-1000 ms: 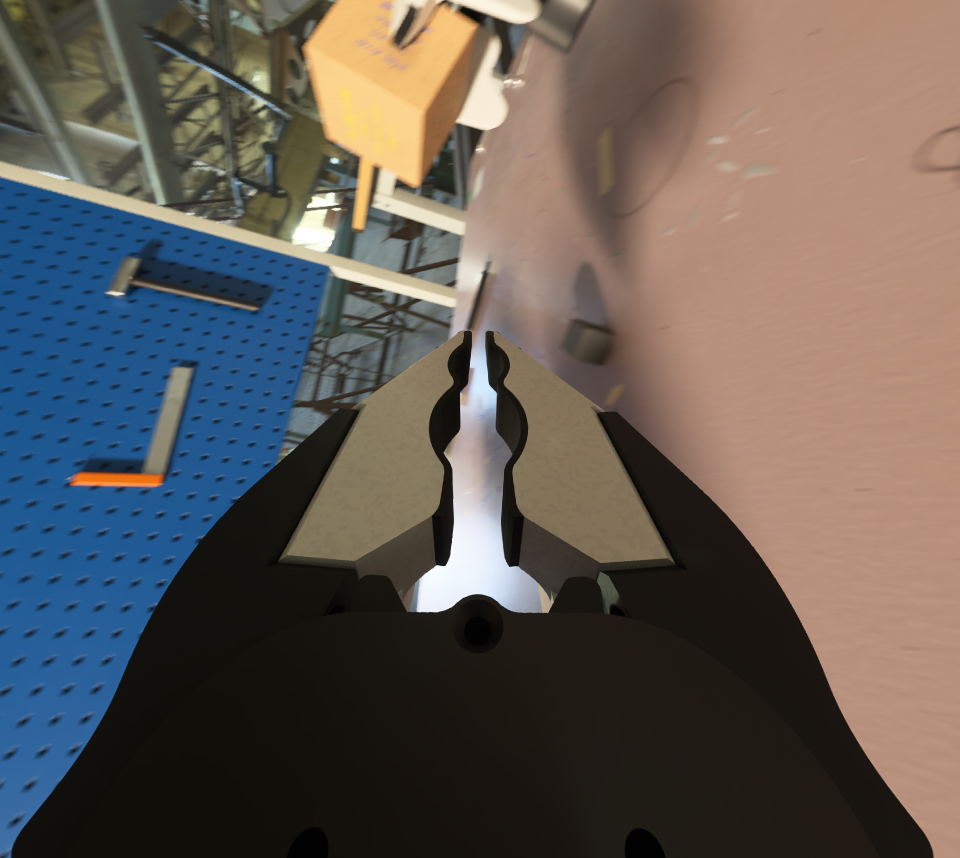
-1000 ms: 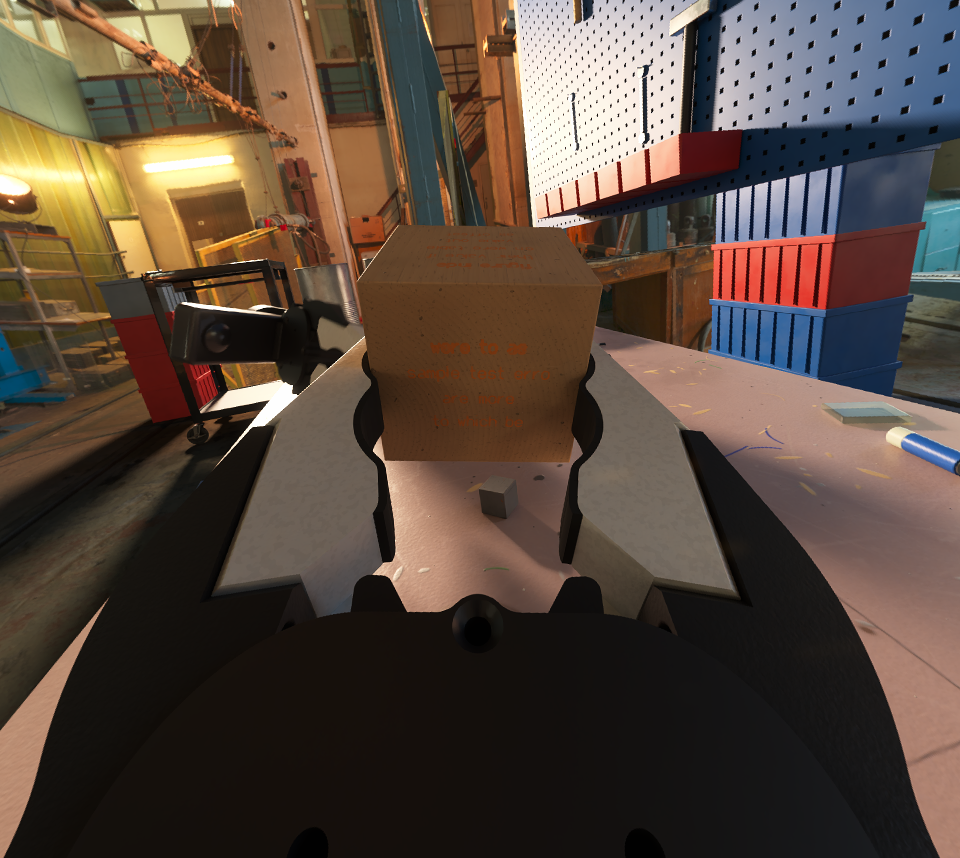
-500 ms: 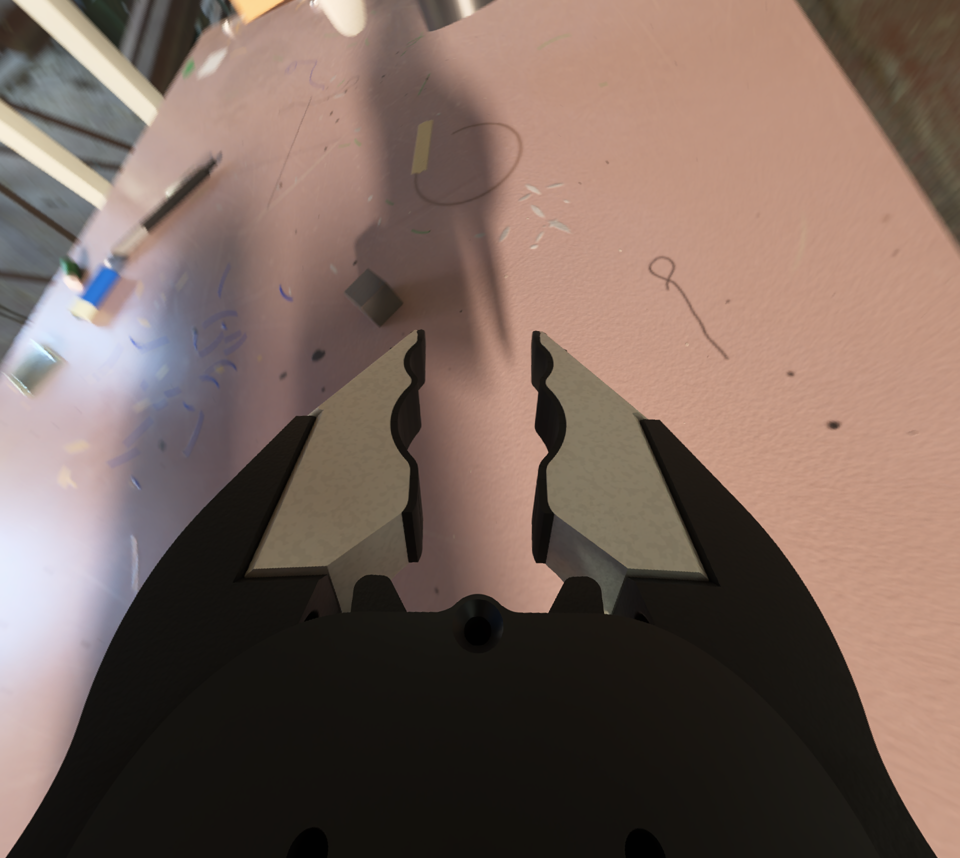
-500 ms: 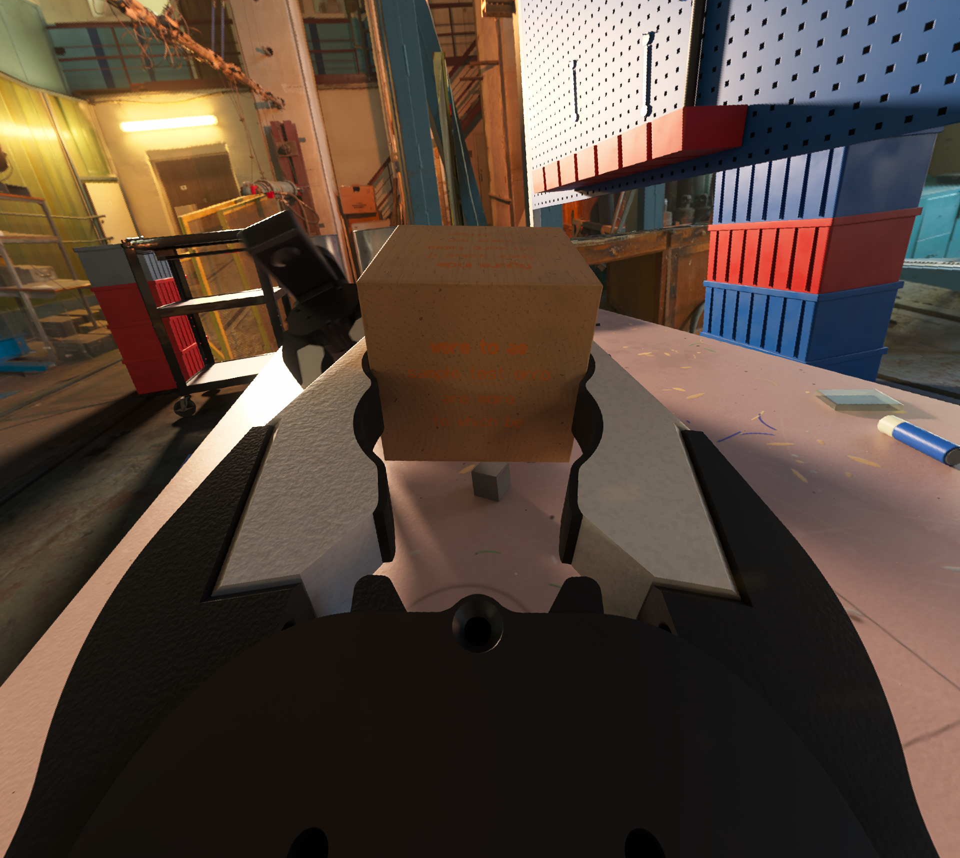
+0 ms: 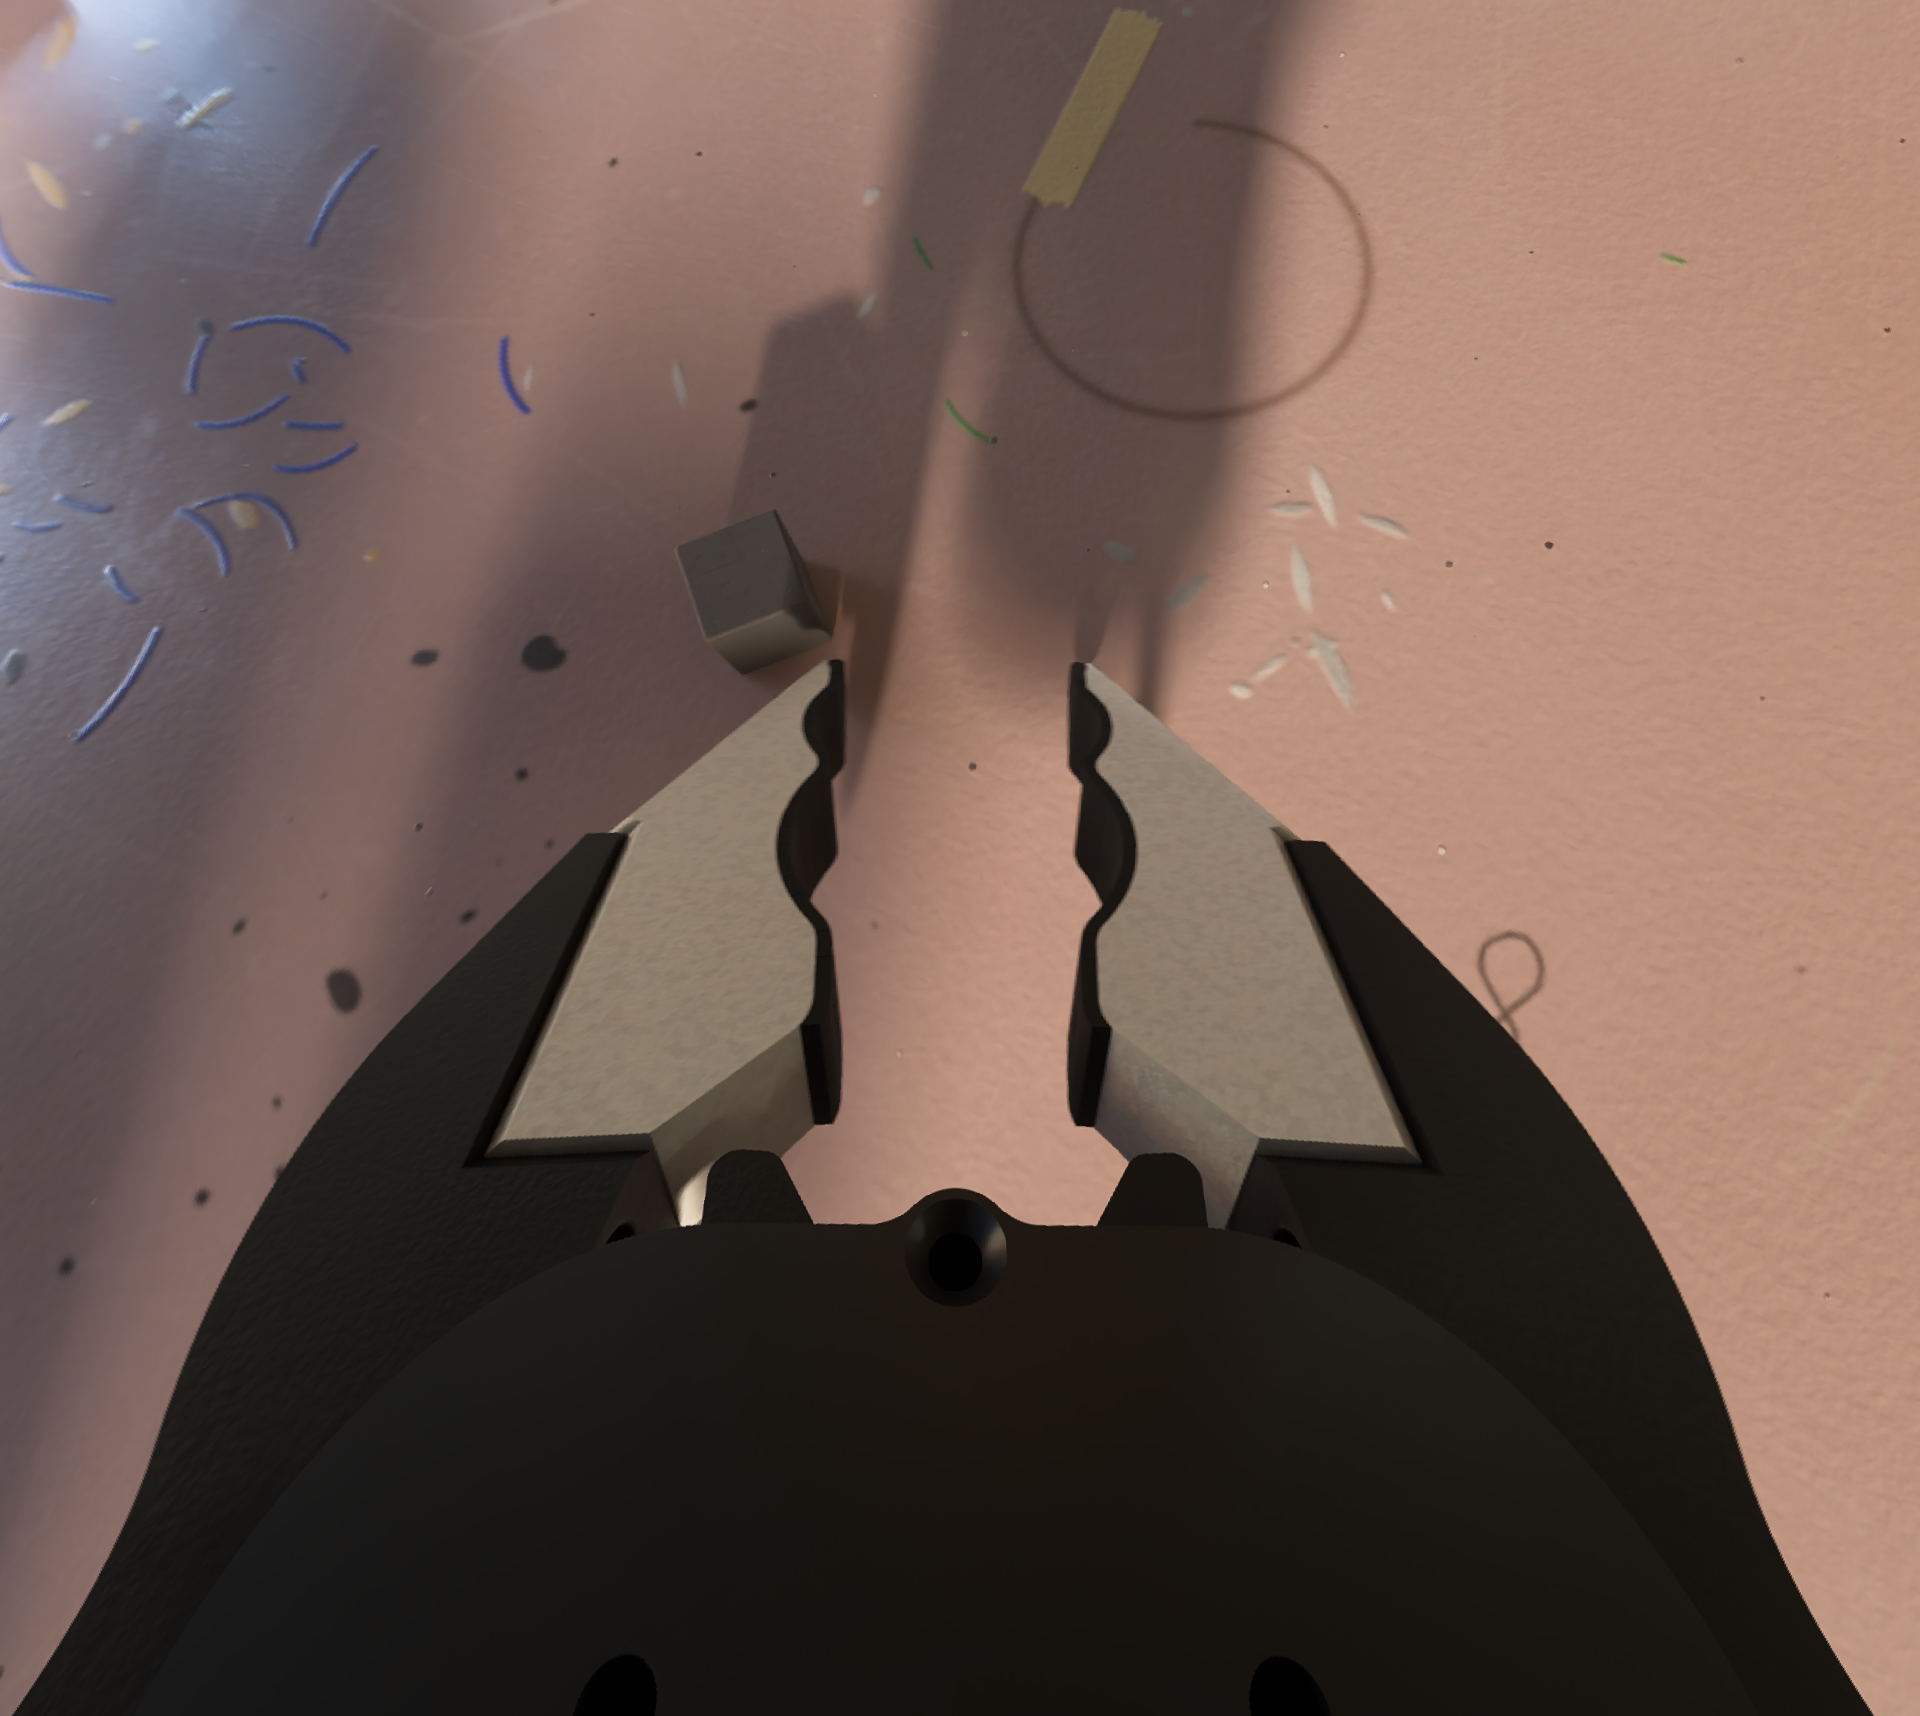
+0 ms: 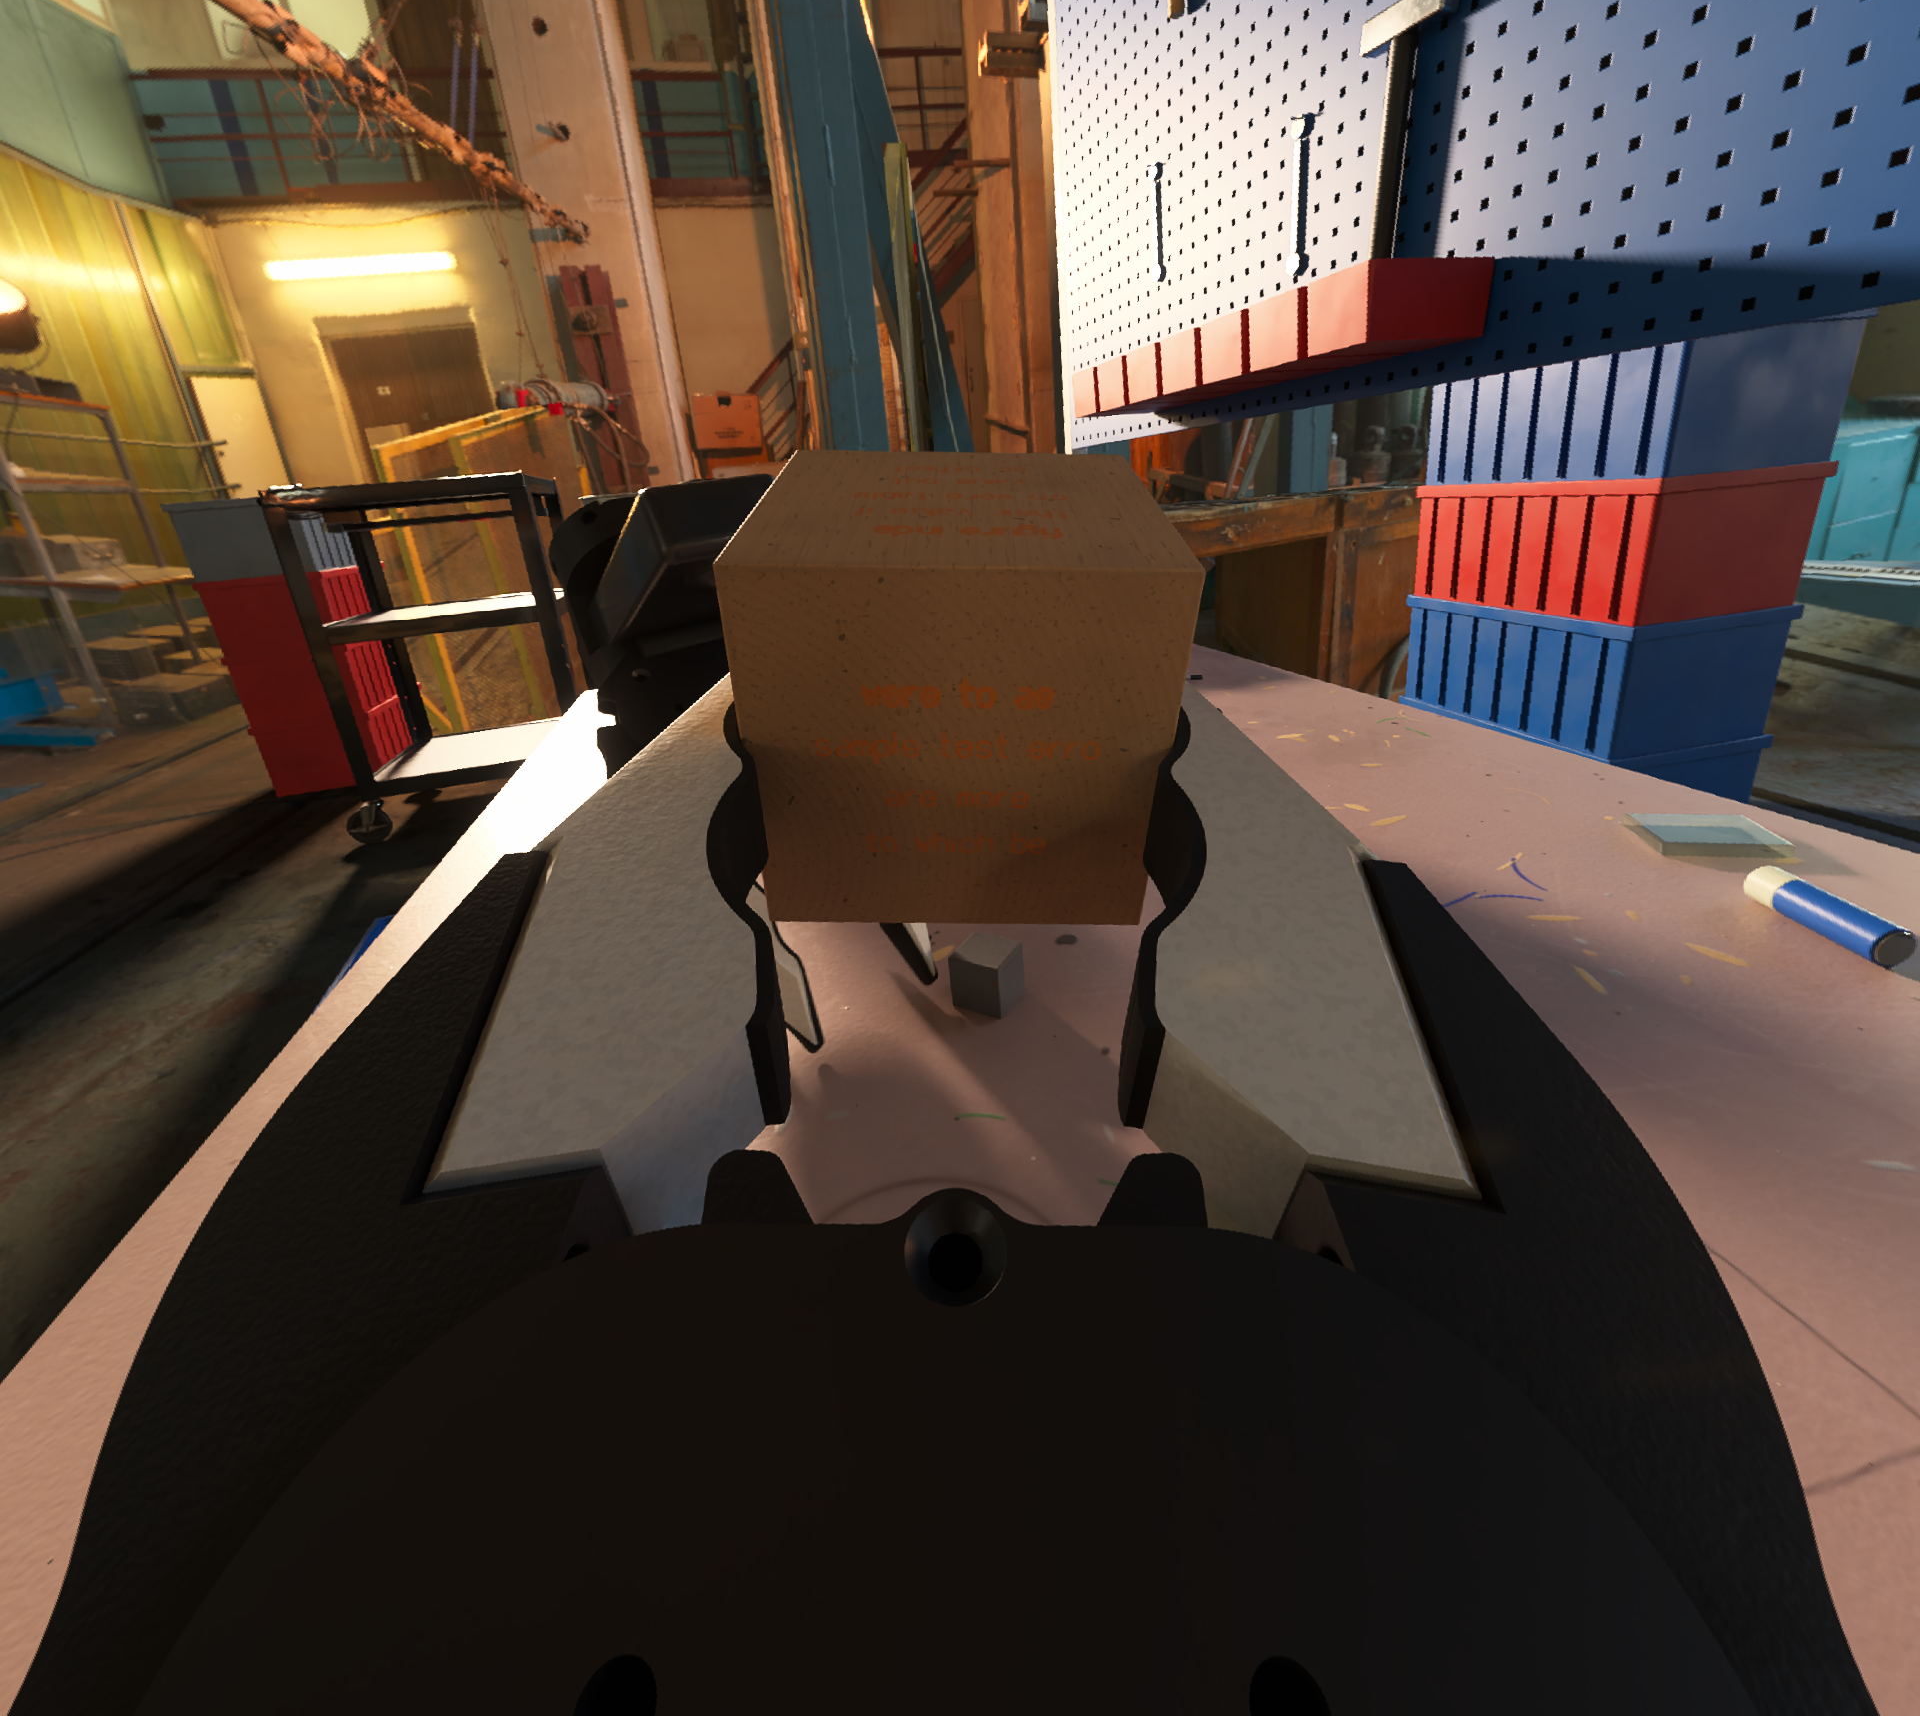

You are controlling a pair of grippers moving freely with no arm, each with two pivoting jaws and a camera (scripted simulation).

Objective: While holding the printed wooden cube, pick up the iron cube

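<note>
A small grey iron cube (image 5: 756, 590) sits on the pink table (image 5: 1558, 627), just ahead and to the left of my left gripper's left fingertip. My left gripper (image 5: 954, 679) is open and empty, pointing down at the table close above it. My right gripper (image 6: 956, 731) is shut on the printed wooden cube (image 6: 961, 690), a tan block with faint orange print, held above the table. In the right wrist view the iron cube (image 6: 985, 972) shows below the wooden cube, with the left gripper's body (image 6: 655, 586) and fingertips behind it.
A strip of tape (image 5: 1091, 108) and a drawn circle (image 5: 1195, 274) lie beyond the iron cube. A blue marker (image 6: 1829, 916) and a small glass tile (image 6: 1709, 833) lie at the right. A blue pegboard (image 6: 1558, 56) and stacked bins (image 6: 1600, 586) stand behind the table.
My left gripper has dropped closer to the table and moved toward the iron cube, which now lies right by its left fingertip. Its jaws stay open. The right gripper still holds the wooden cube.
</note>
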